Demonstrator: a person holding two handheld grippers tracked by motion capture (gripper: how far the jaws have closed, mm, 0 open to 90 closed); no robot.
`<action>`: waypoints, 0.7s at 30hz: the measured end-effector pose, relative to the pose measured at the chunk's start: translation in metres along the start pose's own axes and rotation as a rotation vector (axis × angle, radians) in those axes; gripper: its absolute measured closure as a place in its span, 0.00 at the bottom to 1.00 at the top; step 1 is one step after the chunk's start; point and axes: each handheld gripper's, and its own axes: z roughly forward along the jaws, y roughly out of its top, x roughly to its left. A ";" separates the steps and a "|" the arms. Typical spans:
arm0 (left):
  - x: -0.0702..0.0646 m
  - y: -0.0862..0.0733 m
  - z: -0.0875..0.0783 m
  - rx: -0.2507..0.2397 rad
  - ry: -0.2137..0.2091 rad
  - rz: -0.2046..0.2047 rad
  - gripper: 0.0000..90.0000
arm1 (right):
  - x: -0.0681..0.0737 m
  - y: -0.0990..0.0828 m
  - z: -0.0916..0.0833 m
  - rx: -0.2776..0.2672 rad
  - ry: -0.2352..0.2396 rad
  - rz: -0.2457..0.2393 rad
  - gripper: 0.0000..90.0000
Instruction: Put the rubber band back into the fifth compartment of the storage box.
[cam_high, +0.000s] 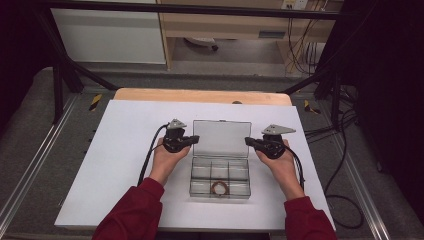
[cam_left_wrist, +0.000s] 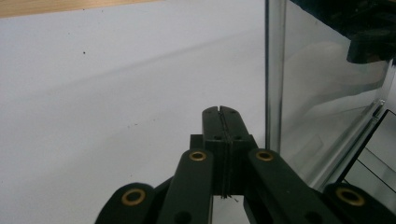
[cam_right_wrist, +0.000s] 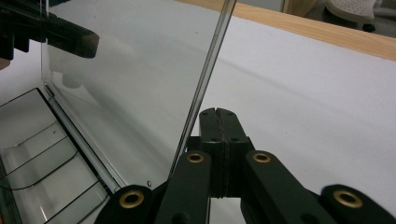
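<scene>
A clear plastic compartment box (cam_high: 220, 175) sits in the middle of the white counter (cam_high: 115, 150), its lid (cam_high: 222, 138) swung up and standing open at the far side of the box. The base is split into small compartments; the middle one in the near row holds a coiled brownish ring, perhaps a wire or band (cam_high: 219, 188), and the other compartments look empty as far as the high view lets me tell.

The left tongs (cam_high: 191, 141) hover just beside the left edge of the lid, and the right tongs (cam_high: 248, 141) just beside its right edge. Both are pressed fully together with nothing between them, as the left gripper view (cam_left_wrist: 221, 112) and the right gripper view (cam_right_wrist: 218, 113) show plainly; whether either set touches the lid I cannot tell.

As a judgement: the box stands open with one item inside, and both tongs flank the lid, so the work looks to concern the lid itself. If it is to be shut, that step is not yet done.
</scene>
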 end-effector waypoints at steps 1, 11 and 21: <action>0.000 0.000 0.000 0.000 0.000 0.001 1.00 | 0.000 0.000 0.000 0.000 0.000 -0.001 1.00; -0.002 0.001 -0.003 -0.006 -0.002 -0.001 1.00 | 0.003 0.001 -0.004 -0.001 0.001 0.006 1.00; -0.004 0.002 -0.005 -0.006 -0.005 0.002 1.00 | 0.004 0.002 -0.007 -0.002 0.002 0.006 1.00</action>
